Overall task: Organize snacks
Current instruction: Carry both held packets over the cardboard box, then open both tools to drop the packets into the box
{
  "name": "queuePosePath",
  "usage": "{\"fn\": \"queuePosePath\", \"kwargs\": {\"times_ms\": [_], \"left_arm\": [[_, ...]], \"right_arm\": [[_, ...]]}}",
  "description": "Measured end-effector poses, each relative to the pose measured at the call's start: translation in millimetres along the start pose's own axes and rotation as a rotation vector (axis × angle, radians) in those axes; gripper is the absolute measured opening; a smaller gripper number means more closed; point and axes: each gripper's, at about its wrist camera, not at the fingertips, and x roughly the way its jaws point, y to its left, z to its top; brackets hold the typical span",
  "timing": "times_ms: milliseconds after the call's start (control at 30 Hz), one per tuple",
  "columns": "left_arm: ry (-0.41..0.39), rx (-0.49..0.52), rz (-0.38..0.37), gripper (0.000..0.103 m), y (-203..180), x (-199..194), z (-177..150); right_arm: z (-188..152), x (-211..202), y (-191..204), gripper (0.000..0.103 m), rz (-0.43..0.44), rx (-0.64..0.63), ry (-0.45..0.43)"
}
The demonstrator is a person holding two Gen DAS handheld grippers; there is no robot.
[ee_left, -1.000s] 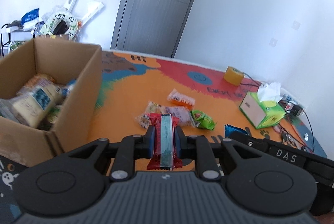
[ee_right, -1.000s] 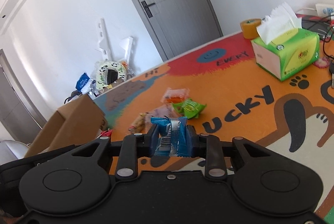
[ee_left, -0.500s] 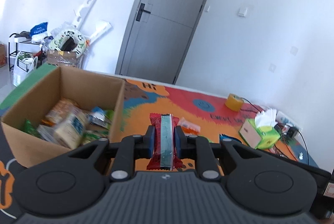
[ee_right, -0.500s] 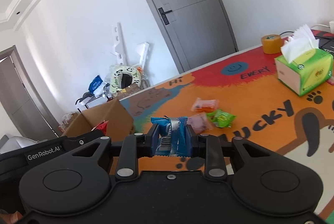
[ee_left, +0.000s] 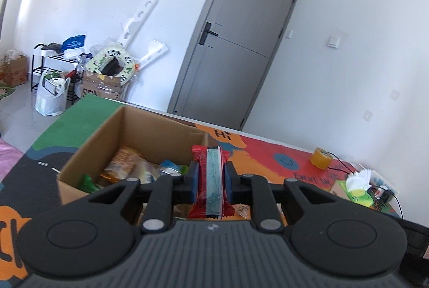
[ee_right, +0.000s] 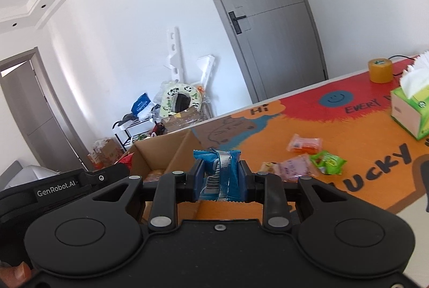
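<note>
While clamped upright between the fingers of the left gripper [ee_left: 210, 182], red snack packet [ee_left: 210, 180] with a pale blue centre strip, raised in front of an open cardboard box [ee_left: 88, 151] and level with its right corner. Fingers drawn narrow, pads pressing both sides of the wrapper. Inside the box, a heap of wrapped snacks [ee_left: 134, 167] in orange, yellow, green and blue, lying against the near and right walls. Box standing on a bright play mat [ee_left: 257, 154] printed with "Hi", a blue smiley and dark lettering, spread over the desk. Farther right on the mat, a roll of yellow tape [ee_left: 321, 158] and a green tissue box [ee_left: 354, 187] with white tissue sticking up.

Held likewise in the right gripper [ee_right: 219, 176], blue snack packet [ee_right: 218, 175] with a silver seam and a barcode, fingers closed tight on its sides, just right of the same box's near corner. To its right, loose on the orange part of the mat: an orange packet [ee_right: 304, 143], a green packet [ee_right: 327, 162] and a pink packet [ee_right: 293, 167], the green one touching the pink, with a small yellowish packet [ee_right: 269, 166] just left of them. Left gripper's black body at the lower left of the right wrist view.

Behind the desk, a grey door [ee_left: 241, 46], white walls, a black rack [ee_left: 45, 68] and piled bags and cartons on the floor.
</note>
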Motion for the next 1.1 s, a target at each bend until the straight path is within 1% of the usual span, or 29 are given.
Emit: {"fn": "queuePosePath", "kwargs": {"times_ms": [467,733,800,833,900,1033,1100], "left_arm": [[-0.008,-0.060,0.074,0.019,43.6,1.5,9.3],[0.021,-0.100,0.107,0.020,65.1,15.0,14.1],[0.017,-0.126,0.130,0.027,69.3,14.8,14.0],[0.012,-0.132,0.143,0.030,71.7,13.4,14.1],[0.003,-0.132,0.163,0.038,74.4,11.0,14.3],[-0.007,-0.113,0.154,0.042,78.6,5.1,14.8],[-0.008,-0.110,0.164,0.048,80.3,4.3,14.1]], "right_arm": [[3.7,24.7,33.7,0.028,0.066,-0.042,0.013],[1.5,45.0,49.2,0.028,0.099,-0.055,0.044],[1.1,50.7,52.8,0.028,0.104,-0.058,0.052],[0.8,52.8,54.8,0.028,0.107,-0.061,0.055],[1.1,58.8,59.3,0.028,0.112,-0.067,0.060],[3.5,72.8,69.1,0.028,0.110,-0.076,0.069],[5.8,77.0,74.8,0.030,0.115,-0.084,0.055]]}}
